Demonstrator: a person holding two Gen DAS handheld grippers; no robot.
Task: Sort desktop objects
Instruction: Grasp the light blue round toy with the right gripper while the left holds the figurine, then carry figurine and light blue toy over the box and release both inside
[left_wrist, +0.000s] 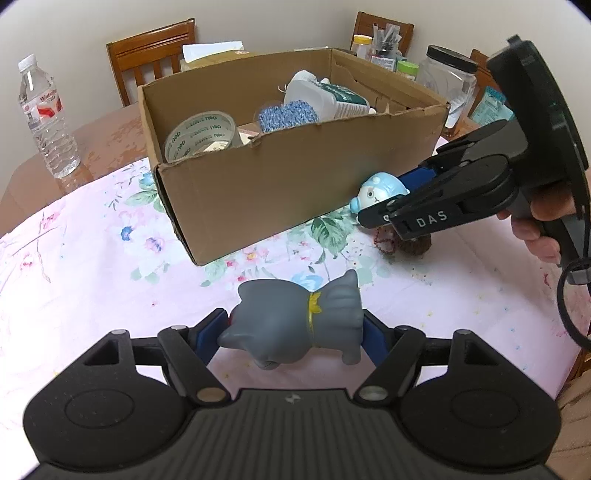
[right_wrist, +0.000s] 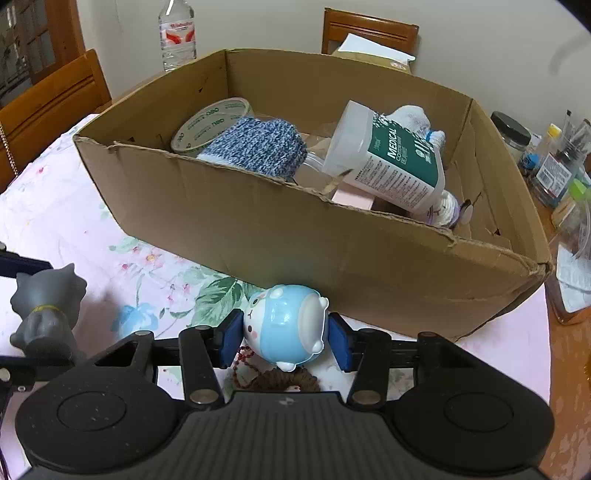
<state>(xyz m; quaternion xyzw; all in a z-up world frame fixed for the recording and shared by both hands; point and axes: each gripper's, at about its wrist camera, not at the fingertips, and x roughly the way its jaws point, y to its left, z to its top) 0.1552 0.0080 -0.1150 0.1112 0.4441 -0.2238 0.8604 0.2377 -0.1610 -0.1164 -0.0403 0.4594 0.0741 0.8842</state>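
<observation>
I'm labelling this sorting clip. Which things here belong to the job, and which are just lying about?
Job: grey cat figure in left gripper; blue bear figure between right gripper pads; cardboard box; bead string.
Lying about: water bottle; jars; chairs.

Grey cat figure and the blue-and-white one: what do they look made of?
Grey cat figure: likely soft matte vinyl or rubber; moulded, dull and seamless. Blue-and-white figure: probably glossy hard plastic; light glints on its smooth rounded shell.

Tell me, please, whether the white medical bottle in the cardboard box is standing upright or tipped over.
Tipped over. The medical bottle lies slanted on its side inside the cardboard box, its label text running diagonally.
</observation>
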